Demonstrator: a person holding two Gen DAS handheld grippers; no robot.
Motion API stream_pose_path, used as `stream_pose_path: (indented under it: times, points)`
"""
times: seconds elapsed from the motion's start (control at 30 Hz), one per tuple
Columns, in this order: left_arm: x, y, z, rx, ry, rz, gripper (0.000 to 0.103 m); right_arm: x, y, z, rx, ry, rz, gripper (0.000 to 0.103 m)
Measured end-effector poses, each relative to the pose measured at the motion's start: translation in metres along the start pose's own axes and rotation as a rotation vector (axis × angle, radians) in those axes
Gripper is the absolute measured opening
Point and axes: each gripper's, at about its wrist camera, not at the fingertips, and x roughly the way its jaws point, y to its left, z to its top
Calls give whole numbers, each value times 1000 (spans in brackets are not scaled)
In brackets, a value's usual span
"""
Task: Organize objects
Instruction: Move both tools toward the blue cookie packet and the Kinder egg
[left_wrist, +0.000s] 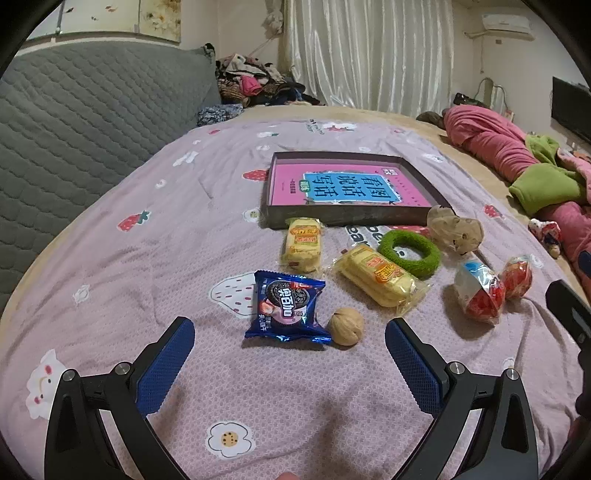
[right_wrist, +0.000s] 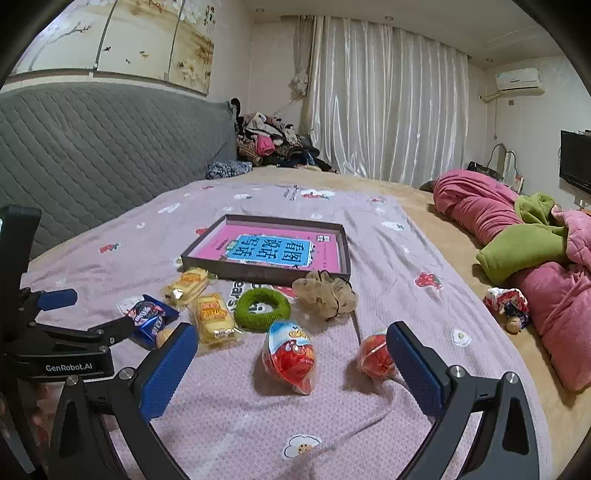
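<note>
Both grippers, left gripper (left_wrist: 290, 345) and right gripper (right_wrist: 291, 354), hang wide apart and empty over near snacks: cookie packet (left_wrist: 286, 308), walnut (left_wrist: 345, 326), egg (right_wrist: 290, 356); likely pre-grasp, next move lowering onto one for the far box (left_wrist: 334, 219).

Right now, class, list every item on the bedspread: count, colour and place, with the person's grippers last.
Tray: one, dark, far centre, holding a pink book.
Cake packets: two, yellow, before the tray.
Cookie packet: one, blue, near left.
Walnut: one, tan, beside the cookie packet.
Ring: one, green, centre.
Scrunchie: one, beige, behind the ring.
Egg-shaped packets: two, red, near right.
Left gripper: open.
Right gripper: open.
</note>
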Motion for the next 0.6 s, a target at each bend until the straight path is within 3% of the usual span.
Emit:
stream_pose_path:
  times: [0.6]
  points:
    - [-8,4,2,-18,-13,-21,103,-14,-1,7,32,-37,39,103]
